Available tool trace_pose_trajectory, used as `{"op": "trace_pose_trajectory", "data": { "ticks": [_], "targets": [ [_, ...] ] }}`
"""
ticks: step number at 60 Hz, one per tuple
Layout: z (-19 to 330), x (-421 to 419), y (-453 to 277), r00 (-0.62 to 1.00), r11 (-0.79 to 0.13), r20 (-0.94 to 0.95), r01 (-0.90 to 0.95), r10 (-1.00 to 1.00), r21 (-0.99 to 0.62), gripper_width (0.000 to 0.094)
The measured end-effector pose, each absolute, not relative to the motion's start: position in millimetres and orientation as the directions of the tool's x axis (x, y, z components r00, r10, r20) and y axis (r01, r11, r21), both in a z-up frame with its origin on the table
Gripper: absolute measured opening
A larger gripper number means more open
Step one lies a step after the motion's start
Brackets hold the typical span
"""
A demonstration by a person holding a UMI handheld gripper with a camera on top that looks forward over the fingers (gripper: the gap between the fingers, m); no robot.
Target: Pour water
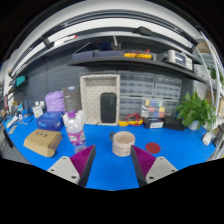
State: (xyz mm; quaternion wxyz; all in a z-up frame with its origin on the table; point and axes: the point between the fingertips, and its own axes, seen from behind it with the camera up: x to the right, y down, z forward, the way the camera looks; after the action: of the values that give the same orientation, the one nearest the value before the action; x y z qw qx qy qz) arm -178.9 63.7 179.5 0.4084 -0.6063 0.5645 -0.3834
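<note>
A blue table fronts cluttered shelves and a plant. The gripper is spread wide and holds nothing; a small beige cup stands just ahead, between its fingers. The cup looks light, rigid and easily tipped, best squeezed mid-wall.

A big blue table top is filling the front of the room. A dark grey wall is standing behind it. A long shelf is running across that wall, and small things are sitting on it. A white cabinet with a dark door is standing against the wall. A green plant is growing at one side. Long lights are shining on the ceiling.
</note>
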Motion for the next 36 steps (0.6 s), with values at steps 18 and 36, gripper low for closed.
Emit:
{"op": "trace_pose_trajectory", "data": {
  "ticks": [18, 36],
  "targets": [
    [127, -133, 234, 0.119, -0.033, -0.018, -0.413, -0.993, -0.910, 0.0715],
    [112, -66, 258, 0.087, -0.031, -0.001, -0.370, -0.996, -0.929, 0.0715]
  ]
}}
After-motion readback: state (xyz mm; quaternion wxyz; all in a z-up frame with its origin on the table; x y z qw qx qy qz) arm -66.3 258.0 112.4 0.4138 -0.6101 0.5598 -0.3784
